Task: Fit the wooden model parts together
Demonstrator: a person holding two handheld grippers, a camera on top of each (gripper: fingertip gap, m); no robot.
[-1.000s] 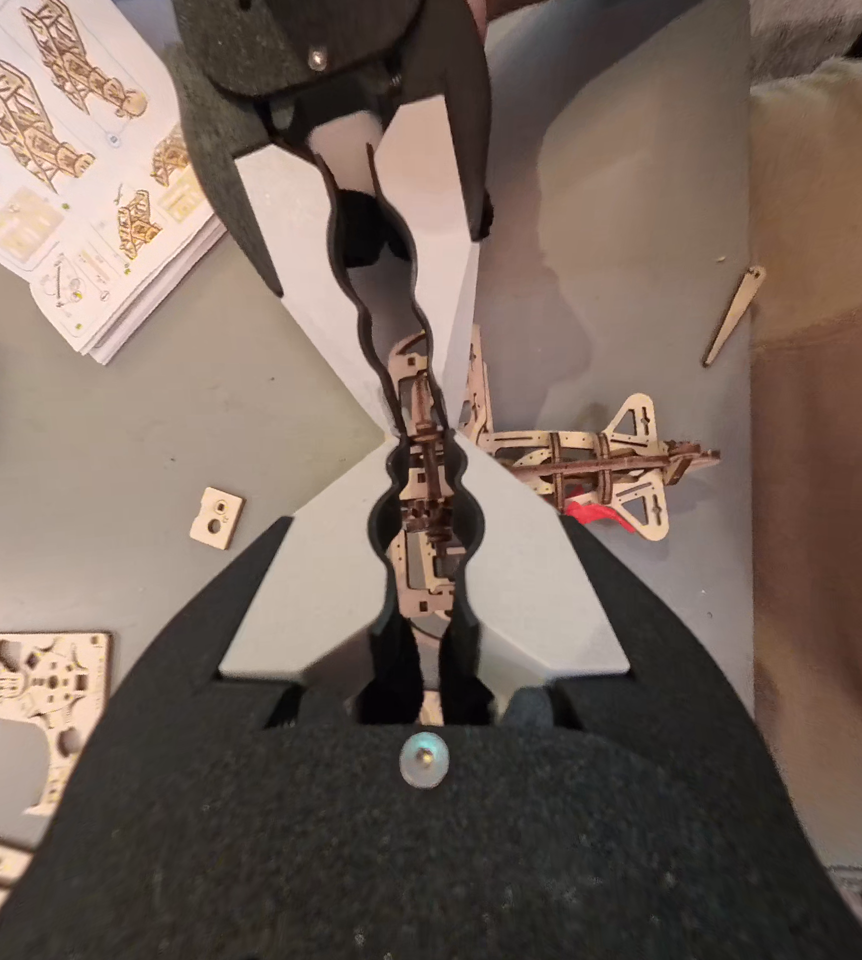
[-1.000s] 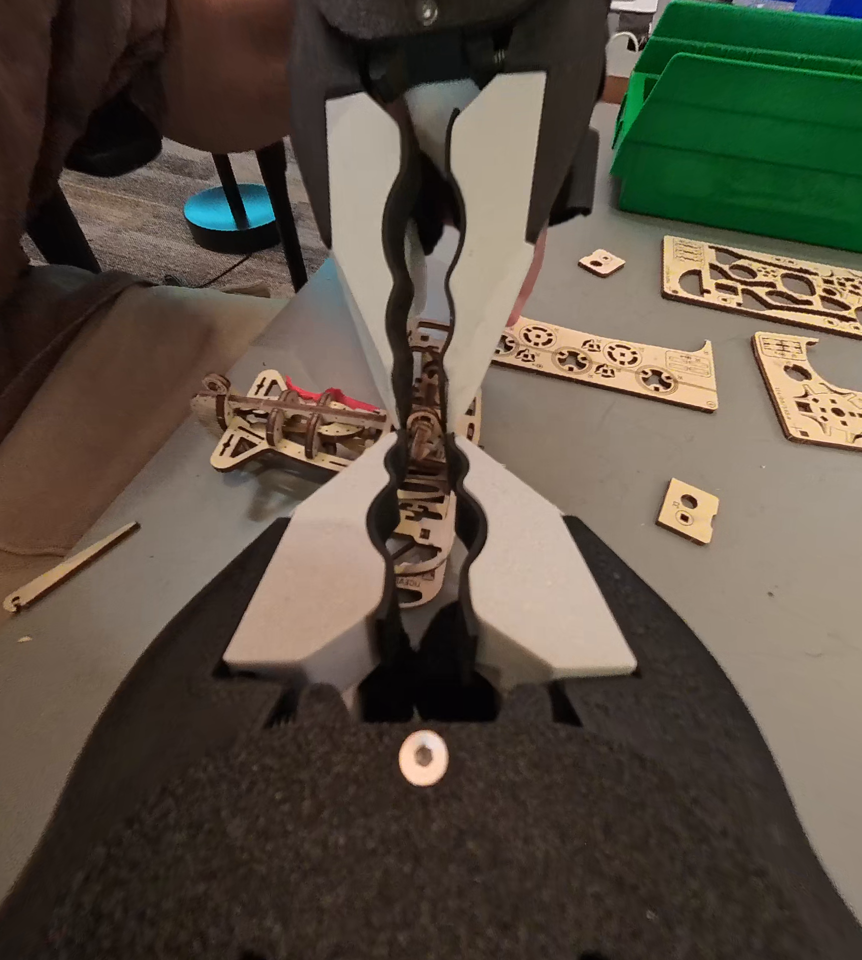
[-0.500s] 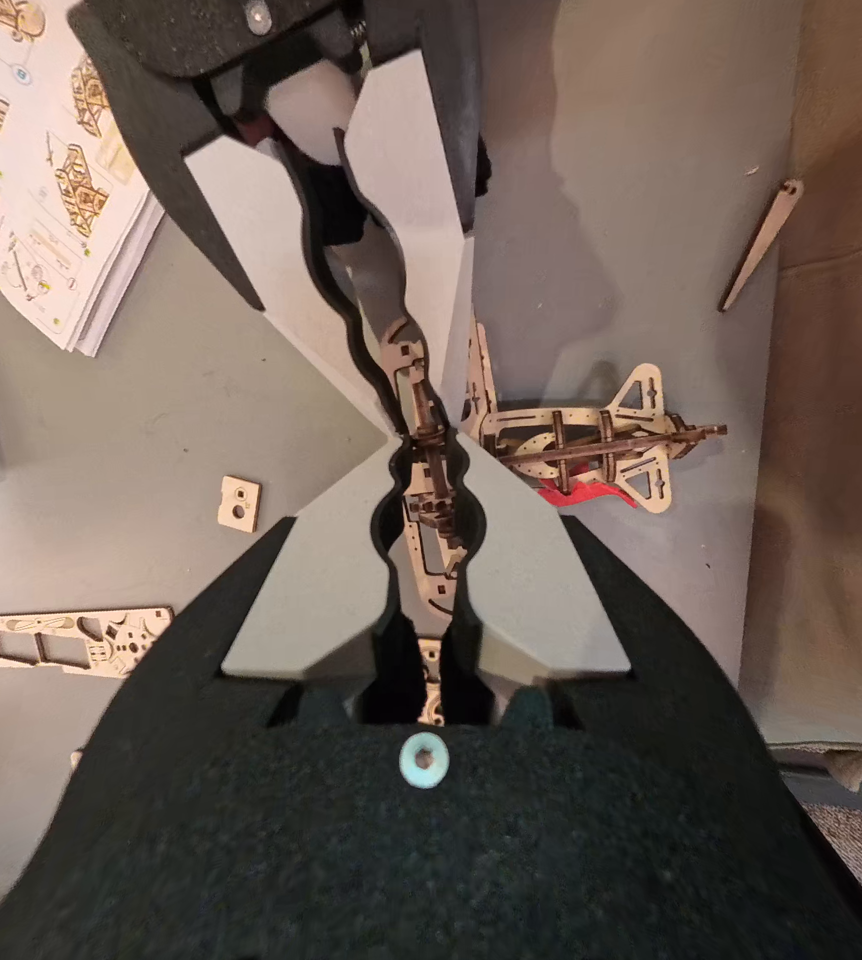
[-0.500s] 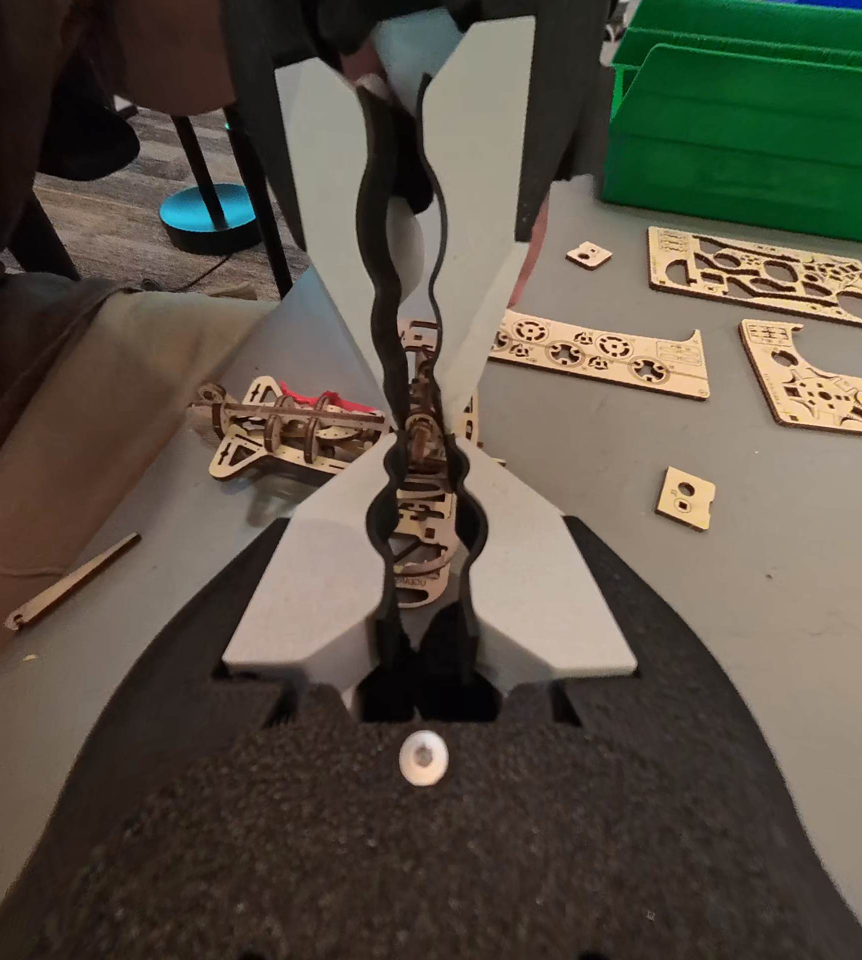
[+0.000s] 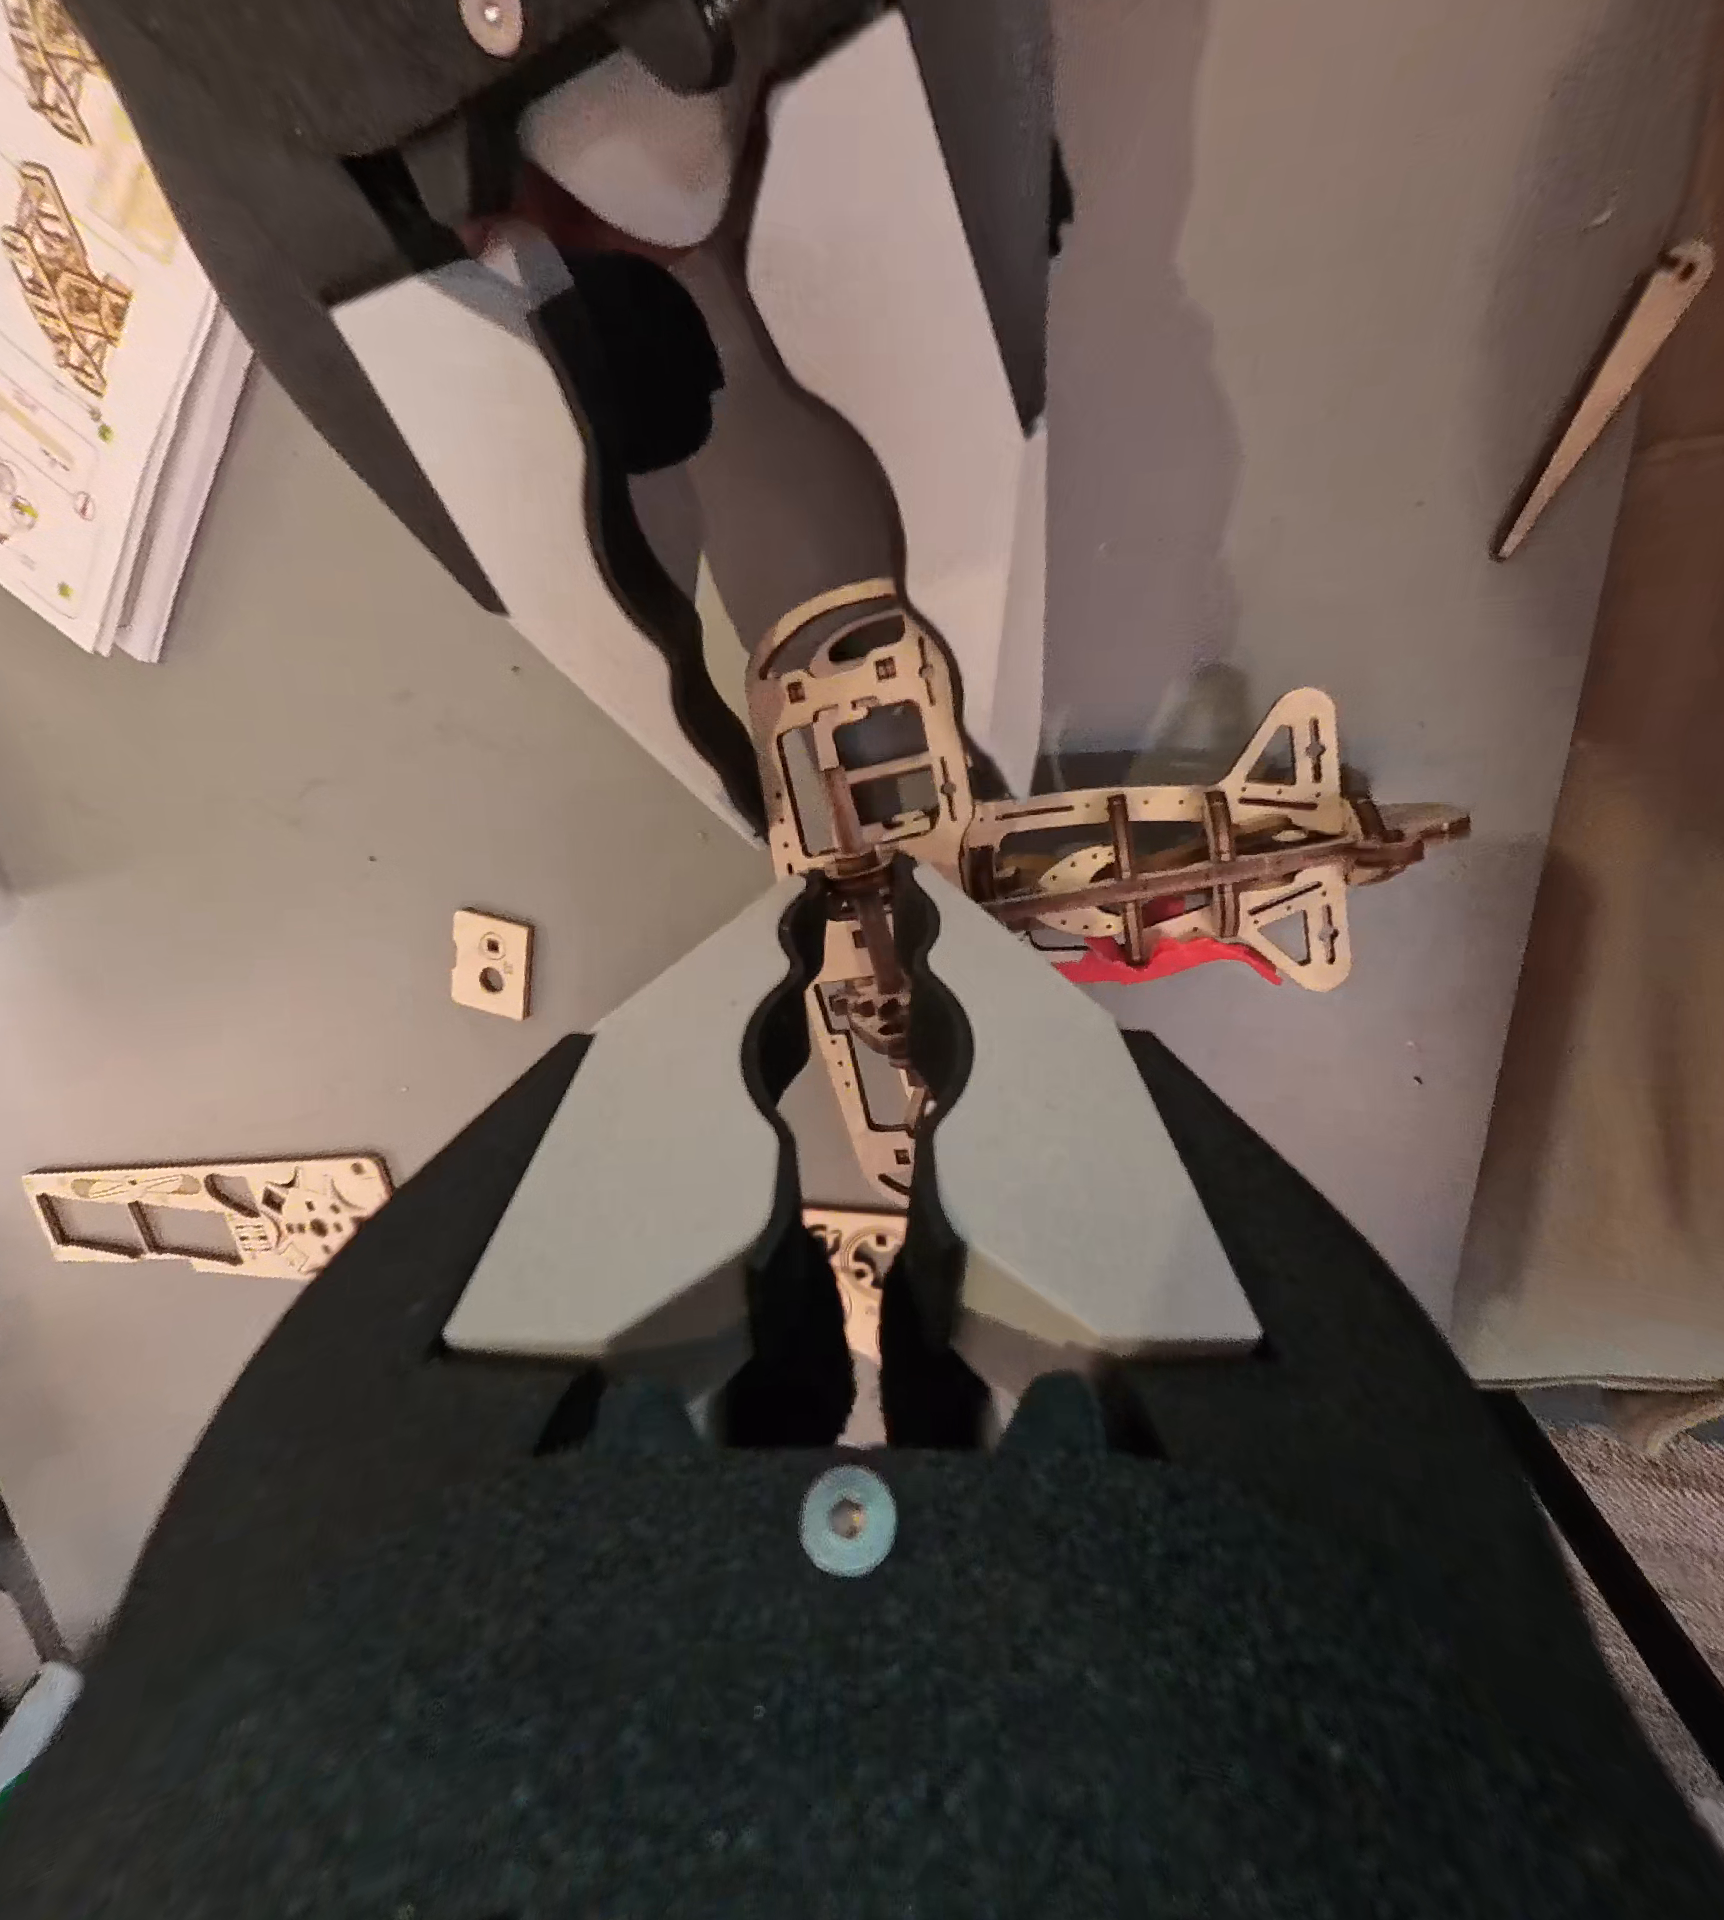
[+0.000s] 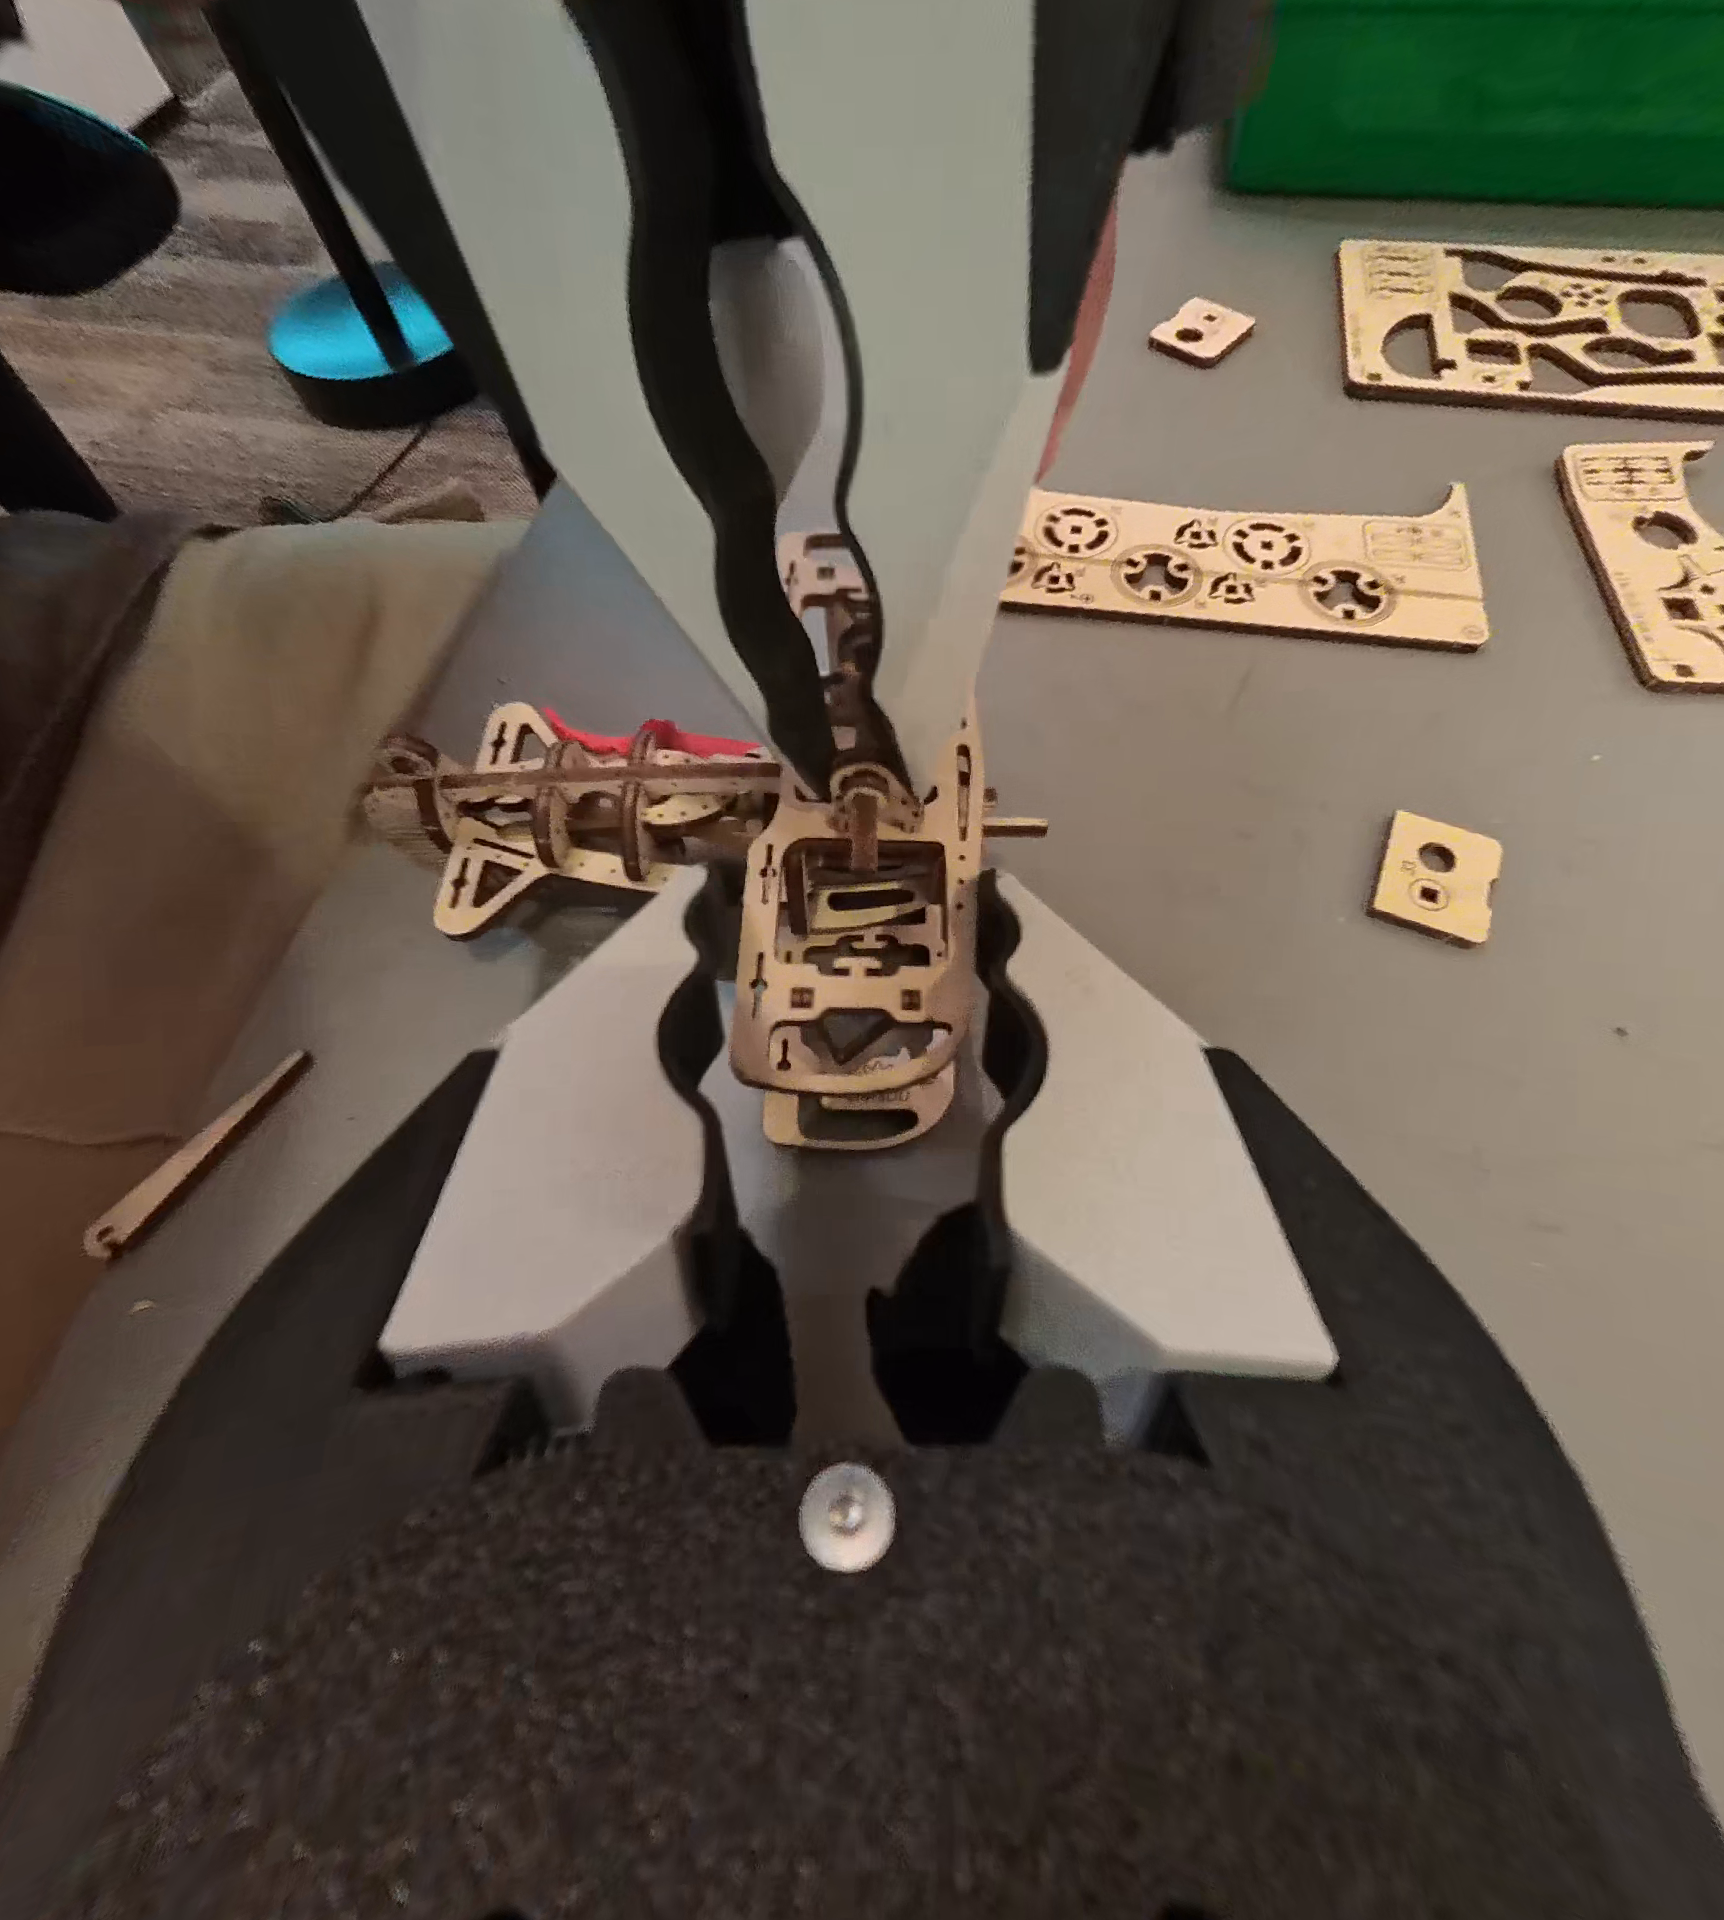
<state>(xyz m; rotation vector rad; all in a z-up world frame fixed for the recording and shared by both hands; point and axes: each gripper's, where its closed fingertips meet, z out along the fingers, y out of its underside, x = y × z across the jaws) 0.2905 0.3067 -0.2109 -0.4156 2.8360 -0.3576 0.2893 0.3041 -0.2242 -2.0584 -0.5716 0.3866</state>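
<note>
A small wooden model assembly [image 5: 858, 748] of flat laser-cut frames on a dark axle hangs above the grey table [image 5: 266, 810]. My left gripper [image 5: 856, 885] is shut on its axle end. In the right wrist view the assembly [image 6: 853, 966] faces the camera flat. It sits between the spread fingers of my right gripper [image 6: 847, 883], which is open with a small gap on each side. The left gripper also comes down from the top of the right wrist view [image 6: 853, 790]. The two grippers meet tip to tip.
A wooden plane fuselage with a red band [image 5: 1180, 873] lies just behind the grippers. Near it lie a small square piece [image 6: 1434, 878], punched wooden sheets [image 6: 1242, 571], and a thin wooden stick [image 6: 193, 1153]. An instruction booklet [image 5: 37, 312], a green bin [image 6: 1523, 104] and beige cloth [image 5: 1668, 831] lie at the table's edges.
My right gripper has opened off the assembly. The assembly has turned from edge-on to flat towards the right camera. The left gripper stays shut on it.
</note>
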